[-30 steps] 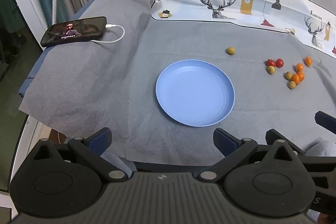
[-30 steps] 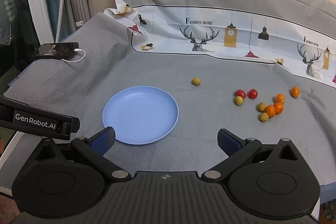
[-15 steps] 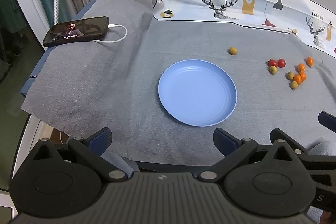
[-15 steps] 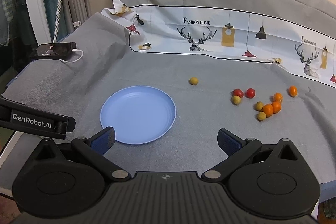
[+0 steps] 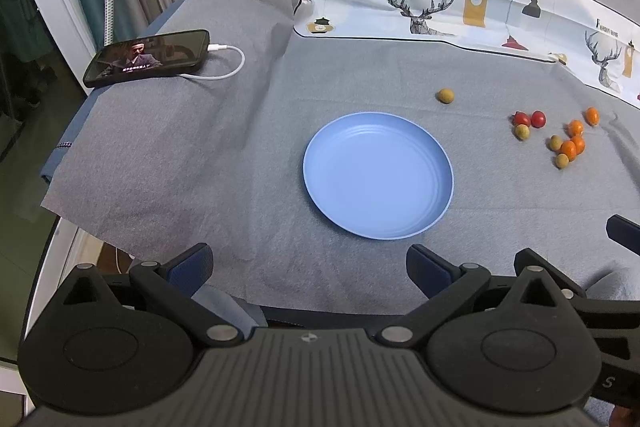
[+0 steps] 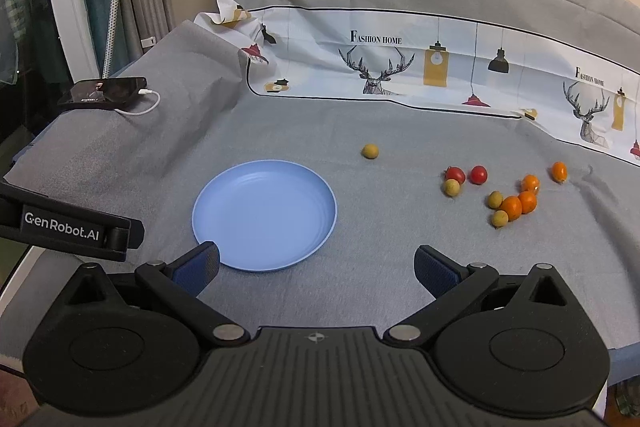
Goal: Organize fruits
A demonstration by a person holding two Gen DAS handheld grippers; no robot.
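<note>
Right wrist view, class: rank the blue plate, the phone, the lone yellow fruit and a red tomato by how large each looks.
1. blue plate
2. phone, though it lies farther off, so it looks smaller than it is
3. lone yellow fruit and red tomato: too alike to rank

Blue plate [image 6: 264, 215] empty — small fruits [image 6: 508, 199] scattered right of it.

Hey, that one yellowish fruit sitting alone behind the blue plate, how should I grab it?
Take the lone yellowish fruit across its middle, coming straight down from above with the open right tool. It is small and round and sits apart from the blue plate, with bare cloth all around for both fingers.
</note>
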